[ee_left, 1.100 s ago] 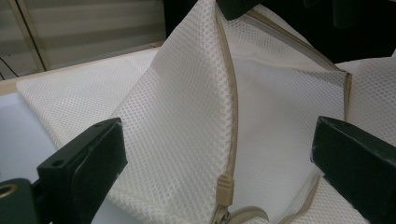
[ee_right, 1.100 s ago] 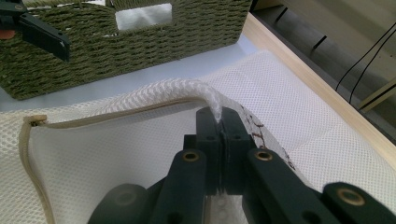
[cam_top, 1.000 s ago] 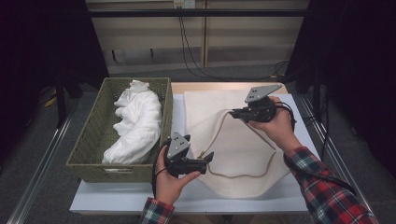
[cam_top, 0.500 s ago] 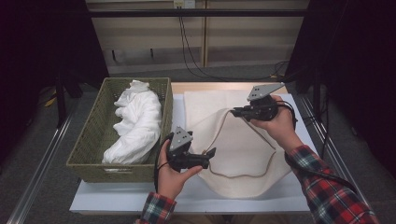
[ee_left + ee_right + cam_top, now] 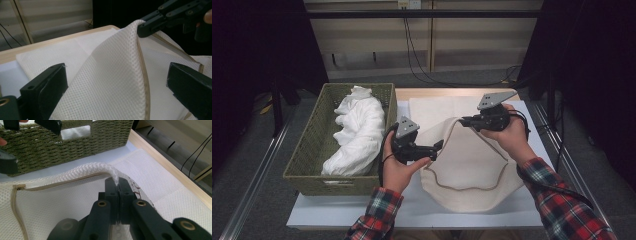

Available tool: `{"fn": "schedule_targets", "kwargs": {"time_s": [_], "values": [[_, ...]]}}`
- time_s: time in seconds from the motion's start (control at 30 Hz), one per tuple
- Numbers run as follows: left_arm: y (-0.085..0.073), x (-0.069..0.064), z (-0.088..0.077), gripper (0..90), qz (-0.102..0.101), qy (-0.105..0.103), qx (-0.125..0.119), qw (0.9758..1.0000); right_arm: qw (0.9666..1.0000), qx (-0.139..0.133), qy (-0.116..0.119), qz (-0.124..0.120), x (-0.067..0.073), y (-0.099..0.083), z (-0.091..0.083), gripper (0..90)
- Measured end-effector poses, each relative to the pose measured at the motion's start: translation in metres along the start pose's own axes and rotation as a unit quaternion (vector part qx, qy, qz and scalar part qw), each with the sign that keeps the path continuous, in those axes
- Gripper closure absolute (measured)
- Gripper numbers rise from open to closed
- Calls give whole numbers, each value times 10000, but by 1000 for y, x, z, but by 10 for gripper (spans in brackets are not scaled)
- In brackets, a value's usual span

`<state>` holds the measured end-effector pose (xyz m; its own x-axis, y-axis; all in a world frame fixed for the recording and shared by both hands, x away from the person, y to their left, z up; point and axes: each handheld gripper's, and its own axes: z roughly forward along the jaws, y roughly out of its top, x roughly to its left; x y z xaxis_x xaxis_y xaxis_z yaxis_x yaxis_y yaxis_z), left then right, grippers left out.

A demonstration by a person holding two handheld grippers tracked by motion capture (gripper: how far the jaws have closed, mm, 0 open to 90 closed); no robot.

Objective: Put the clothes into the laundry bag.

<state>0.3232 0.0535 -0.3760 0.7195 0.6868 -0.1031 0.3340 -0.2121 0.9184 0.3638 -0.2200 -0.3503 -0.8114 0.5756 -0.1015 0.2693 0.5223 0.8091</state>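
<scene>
Mesh bag (image 5: 472, 165) rim in right claw (image 5: 463, 120), no legible writing.

The near edge of the mesh bag (image 5: 472, 170) is cut off at the bottom of the left gripper view, and its inside cannot be seen in the high view. The pinched part of its rim is hidden between the shut jaws of the right gripper (image 5: 117, 185). The lower part of the white cloth (image 5: 357, 132) is hidden by the wall of the woven basket (image 5: 312, 150). Both plaid sleeves (image 5: 562, 200) are cut off by the bottom edge of the high view.
</scene>
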Motion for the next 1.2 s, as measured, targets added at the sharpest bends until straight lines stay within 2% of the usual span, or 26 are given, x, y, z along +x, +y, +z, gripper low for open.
{"fn": "schedule_targets", "kwargs": {"time_s": [0.07, 0.1, 0.27, 0.37, 0.5, 0.57, 0.7, 0.83, 0.93, 1.0, 1.07, 1.13, 1.2], "values": [[5, 4, 2, 31, -23, 45, 50, 10000, 10000, -5, 5, -6, 0, 0, 0, 886], [7, 6, 1, 31, 50, 88, 56, 9999, 10000, 2, 9, -30, 0, 0, -1, 886], [19, 17, 1, 31, -7, 183, 58, 9998, 10000, -3, -15, -27, -1, 1, -2, 886], [26, 25, -1, 31, 42, 311, 204, 9993, 10000, -8, -4, -26, -1, 0, -2, 886], [32, 39, -4, 31, -51, 438, 307, 9986, 10000, -13, 2, -4, -1, -1, -2, 886], [33, 45, -5, 31, -12, 524, 367, 9980, 10000, -16, -1, -10, -1, -2, -2, 886], [31, 59, -9, 31, -142, 664, 416, 9968, 10000, -19, -3, 26, -1, -3, -2, 886], [30, 71, -14, 31, -181, 810, 528, 9952, 10000, -3, -9, 20, -2, -4, -2, 886], [32, 77, -20, 31, -223, 814, 523, 9951, 10000, 19, -14, -11, -3, -4, -2, 886], [34, 81, -23, 31, -112, 916, 619, 9938, 10000, 25, -20, -10, -3, -4, -2, 886], [33, 86, -26, 31, -196, 944, 617, 9934, 10000, 26, -19, -4, -2, -4, -1, 886], [33, 90, -29, 31, -156, 1004, 702, 9923, 10000, 32, -10, -17, -2, -4, -1, 886], [31, 94, -31, 31, -211, 1057, 728, 9915, 10000, 41, -9, -4, -2, -4, 0, 886]]}}
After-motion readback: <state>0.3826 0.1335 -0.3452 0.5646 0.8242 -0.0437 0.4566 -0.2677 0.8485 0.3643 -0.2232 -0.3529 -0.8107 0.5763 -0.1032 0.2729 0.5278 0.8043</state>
